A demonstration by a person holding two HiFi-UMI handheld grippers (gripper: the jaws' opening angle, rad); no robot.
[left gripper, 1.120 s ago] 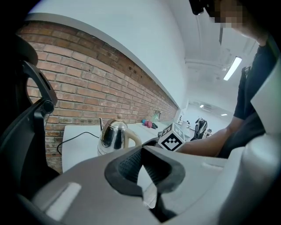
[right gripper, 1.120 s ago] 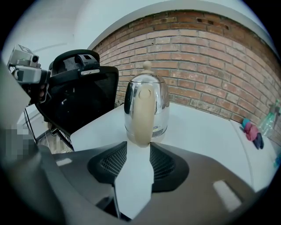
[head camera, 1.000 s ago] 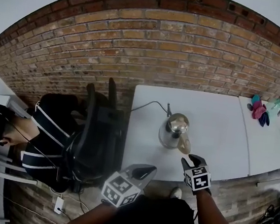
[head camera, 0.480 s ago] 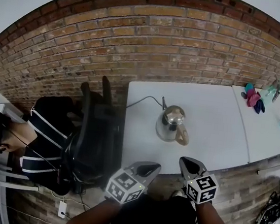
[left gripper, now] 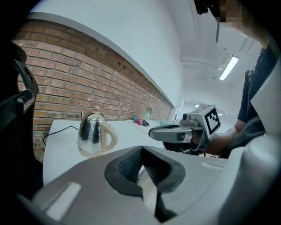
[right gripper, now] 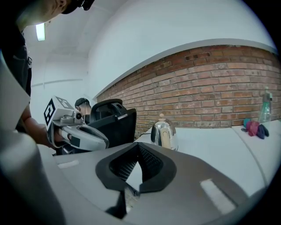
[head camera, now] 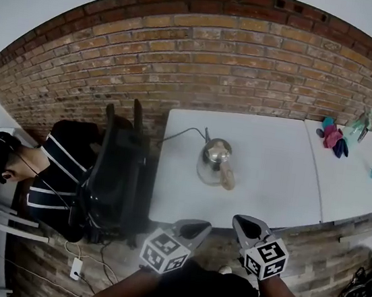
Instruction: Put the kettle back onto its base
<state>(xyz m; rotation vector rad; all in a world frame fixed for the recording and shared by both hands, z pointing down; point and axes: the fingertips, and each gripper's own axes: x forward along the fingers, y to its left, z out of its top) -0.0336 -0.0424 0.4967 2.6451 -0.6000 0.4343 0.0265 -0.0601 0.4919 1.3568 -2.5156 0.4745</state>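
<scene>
A shiny steel kettle (head camera: pixel 213 161) with a cream handle stands upright on its cream base (left gripper: pixel 90 152) at the left part of the white table (head camera: pixel 272 162). Its black cord (head camera: pixel 182 134) runs off the table's back left corner. Both grippers hang in front of the table's near edge, well apart from the kettle. My left gripper (head camera: pixel 197 226) is shut with nothing between its fingers. The right gripper (head camera: pixel 241 221) is also shut and empty. In the right gripper view the kettle (right gripper: pixel 162 132) sits beyond the closed pads, and the left gripper (right gripper: pixel 105 143) shows beside it.
A black office chair (head camera: pixel 118 176) stands at the table's left end, with a seated person (head camera: pixel 40 173) beyond it. A second white table at the right carries coloured cloths (head camera: pixel 333 138) and a spray bottle (head camera: pixel 360 123). A brick wall runs behind.
My right gripper has left the kettle's handle and pulled back and up from the table. The left gripper has drifted sideways. The kettle has stayed on its base.
</scene>
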